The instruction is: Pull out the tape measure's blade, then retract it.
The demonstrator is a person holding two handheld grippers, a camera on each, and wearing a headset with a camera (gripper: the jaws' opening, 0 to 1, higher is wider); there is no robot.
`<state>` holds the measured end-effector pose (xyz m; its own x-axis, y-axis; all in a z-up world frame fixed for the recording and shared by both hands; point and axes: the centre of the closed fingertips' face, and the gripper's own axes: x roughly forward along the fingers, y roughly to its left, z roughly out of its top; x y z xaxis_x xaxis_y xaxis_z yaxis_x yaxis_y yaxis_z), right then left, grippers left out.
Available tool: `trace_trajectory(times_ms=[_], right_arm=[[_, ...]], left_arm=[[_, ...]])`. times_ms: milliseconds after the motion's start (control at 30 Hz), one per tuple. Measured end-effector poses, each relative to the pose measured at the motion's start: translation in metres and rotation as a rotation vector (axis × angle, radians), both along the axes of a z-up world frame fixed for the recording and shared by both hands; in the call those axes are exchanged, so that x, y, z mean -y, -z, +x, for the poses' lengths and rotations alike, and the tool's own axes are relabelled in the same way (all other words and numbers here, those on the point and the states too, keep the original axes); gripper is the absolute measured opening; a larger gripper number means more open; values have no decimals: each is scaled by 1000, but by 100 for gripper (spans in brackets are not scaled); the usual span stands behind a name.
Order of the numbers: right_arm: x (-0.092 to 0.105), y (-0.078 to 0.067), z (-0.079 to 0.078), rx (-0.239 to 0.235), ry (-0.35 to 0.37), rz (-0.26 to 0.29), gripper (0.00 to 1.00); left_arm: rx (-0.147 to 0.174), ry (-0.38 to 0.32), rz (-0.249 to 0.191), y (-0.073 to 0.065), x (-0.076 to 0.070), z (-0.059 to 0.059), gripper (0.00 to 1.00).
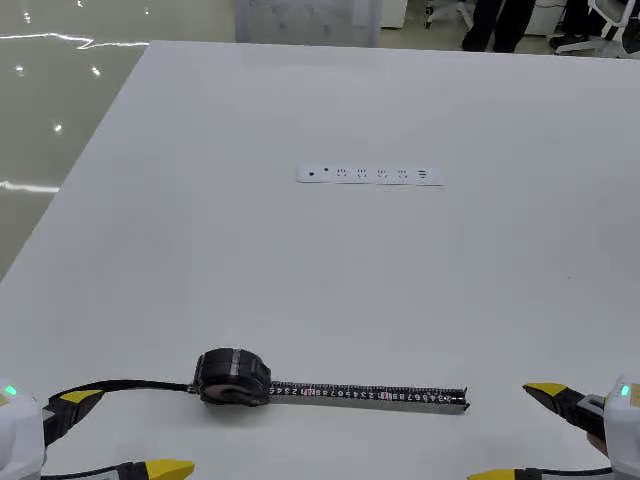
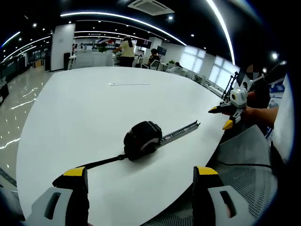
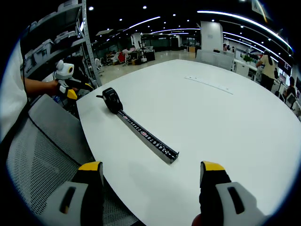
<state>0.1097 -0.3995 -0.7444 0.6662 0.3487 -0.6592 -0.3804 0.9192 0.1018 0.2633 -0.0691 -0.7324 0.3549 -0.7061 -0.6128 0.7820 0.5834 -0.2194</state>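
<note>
A white tabletop [image 1: 350, 280] is seen from above, with a glossy floor [image 1: 50, 120] past its left edge. At the bottom left, the left gripper [image 1: 120, 433] sits at the near edge of the tabletop with its yellow-tipped jaws spread wide, holding nothing. Between its jaws a thin black strap [image 1: 130, 385] begins and runs right along the surface to the tape [image 1: 232, 377], a round black case resting near the front edge, left of centre. From the case, the blade [image 1: 370, 395] lies pulled out flat on the tabletop, stretching right in a straight line with its numbered face up. Its hooked end stops near the right gripper without touching it. Well behind the blade, near the middle of the tabletop, lies a white power strip [image 1: 368, 175], lengthwise from left to right. At the bottom right, the right gripper [image 1: 518, 433] is also wide open and empty, its yellow tips pointing left toward the end of the blade. In each gripper view the tape lies ahead between that gripper's open jaws, untouched, and the other gripper is held in a hand at the far side.
</note>
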Motion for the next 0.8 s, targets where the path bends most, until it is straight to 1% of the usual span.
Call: trace_trajectory(times_ms=[200,333,400,567,633,700,767,800], right_arm=[[-1,0,2,1,-6,0,85],[-2,1,2,1,-7,-1,85],[-2,1,3,7,-8,-4,84],[-4,1,4,9,-7,1,82],[-3,2,4,10,-7,2,82],[-3,1,5,12,-3,5,82],[-2,1,5,13,-2,6,82],[-2,1,5,13,-3,6,82]], left_arm=[[-4,-5,-4,0,2,0,89],[-6,-11,4,1,3,0,89],[-13,-16,2,1,4,0,89],[-11,-24,-1,-4,11,2,89],[-17,-27,-9,-6,16,2,89],[-3,-35,-14,-8,20,3,88],[-13,-40,-14,-7,24,3,88],[-10,-43,-16,-8,25,3,88]])
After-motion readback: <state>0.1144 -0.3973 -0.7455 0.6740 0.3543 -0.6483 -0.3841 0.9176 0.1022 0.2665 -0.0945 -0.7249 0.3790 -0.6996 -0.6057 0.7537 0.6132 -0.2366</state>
